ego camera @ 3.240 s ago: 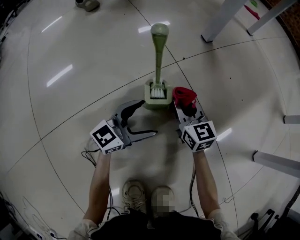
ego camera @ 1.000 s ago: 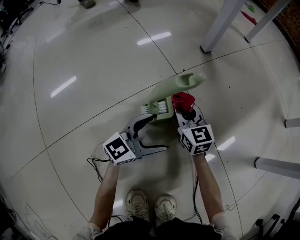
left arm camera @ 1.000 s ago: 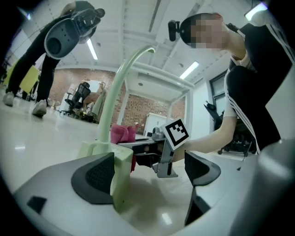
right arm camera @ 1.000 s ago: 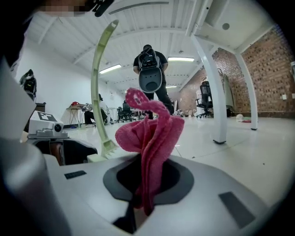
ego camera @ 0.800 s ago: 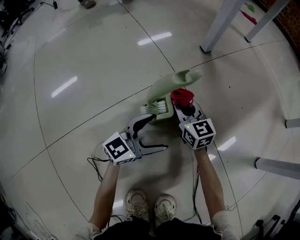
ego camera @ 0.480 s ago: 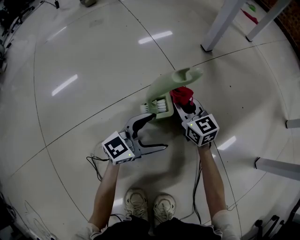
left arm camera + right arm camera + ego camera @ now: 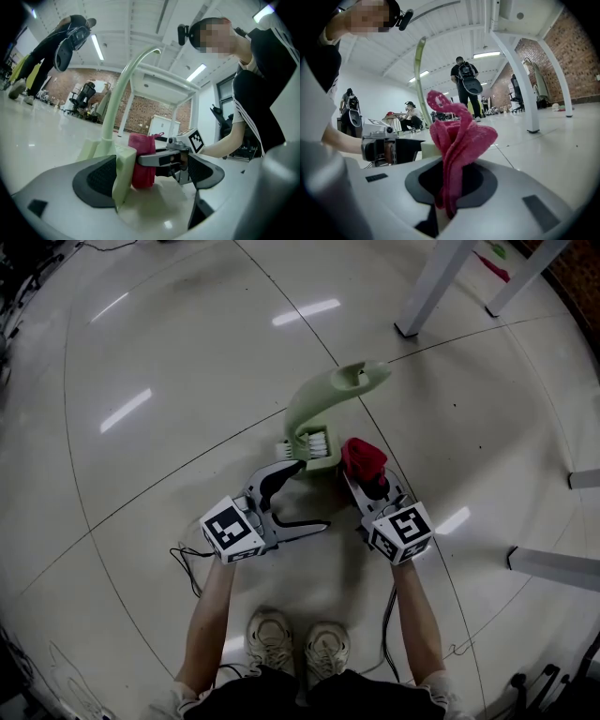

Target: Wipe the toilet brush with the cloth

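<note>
Right gripper (image 7: 447, 197) first: the jaws are closed tight on the cloth (image 7: 459, 136), which sticks up out of them in a floppy pink-red bunch. Looks like soft terry, so I'd guess it'll squash around whatever I press it on. No grip worries there.

Left gripper (image 7: 150, 180) has its jaws wide apart and isn't clamping anything. The blocky pale green base of the toilet brush (image 7: 119, 171) sits between them, flat against one pad with a clear gap to the other. The cloth is just beside that base, on the side away from the pad it touches, so the two grippers are basically nose to nose.

In the head view the brush is tipped over at a slant. Its white bristles are just ahead of the left jaws and the handle runs away from both grippers. It looks like light hollow plastic to me: stiff, glossy, probably slippy, and top-heavy with that long handle. I'd close on the square base or low on the handle, not the curved top, or it'll swing.

Everything's on a shiny pale tiled floor (image 7: 187, 352), which I reckon lets the base skate. White desk legs (image 7: 427, 287) stand well beyond the jaws. The right gripper view shows people (image 7: 464, 79) and a brick wall (image 7: 576, 56) far off.
</note>
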### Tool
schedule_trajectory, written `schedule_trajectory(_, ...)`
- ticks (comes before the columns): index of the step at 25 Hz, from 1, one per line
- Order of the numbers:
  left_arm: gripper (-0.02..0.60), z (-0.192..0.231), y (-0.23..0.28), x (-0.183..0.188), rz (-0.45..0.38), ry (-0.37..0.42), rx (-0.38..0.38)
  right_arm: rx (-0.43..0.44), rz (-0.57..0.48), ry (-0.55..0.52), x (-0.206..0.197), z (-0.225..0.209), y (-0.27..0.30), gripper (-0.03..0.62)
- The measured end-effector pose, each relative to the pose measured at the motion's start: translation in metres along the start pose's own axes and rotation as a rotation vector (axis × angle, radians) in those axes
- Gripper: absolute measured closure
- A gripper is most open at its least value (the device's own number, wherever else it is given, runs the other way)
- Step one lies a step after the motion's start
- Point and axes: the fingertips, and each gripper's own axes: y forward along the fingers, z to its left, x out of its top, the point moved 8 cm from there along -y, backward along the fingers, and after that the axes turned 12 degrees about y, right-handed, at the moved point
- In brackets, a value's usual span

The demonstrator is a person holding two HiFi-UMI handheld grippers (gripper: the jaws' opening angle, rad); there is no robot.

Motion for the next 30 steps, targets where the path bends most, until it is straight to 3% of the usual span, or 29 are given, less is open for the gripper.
schedule_trajectory(3, 0.123, -0.001, -0.001, 0.000, 0.006, 0.000, -0.004, -0.020, -0.027, 0.033, -0.004, 0.009, -0.011, 0.563)
schedule_trajectory(8, 0.123, -0.005, -0.006, -0.003, 0.023, -0.016, 0.001, -0.191, -0.115, 0.027, -0.007, 0.026, -0.030, 0.562)
schedule_trajectory(12, 0.123, -0.002, -0.017, -0.017, 0.024, -0.060, 0.044, -0.225, -0.121, 0.004, -0.020, 0.041, -0.024, 0.563)
schedule_trajectory(21, 0.123, 0.005, -0.025, -0.025, -0.011, -0.105, 0.029, -0.185, -0.113, 0.020, -0.027, 0.062, 0.002, 0.562)
schedule_trajectory(30, 0.123, 0.013, -0.049, -0.020, -0.119, -0.159, 0.111, -0.102, -0.091, 0.028, -0.034, 0.083, 0.025, 0.563)
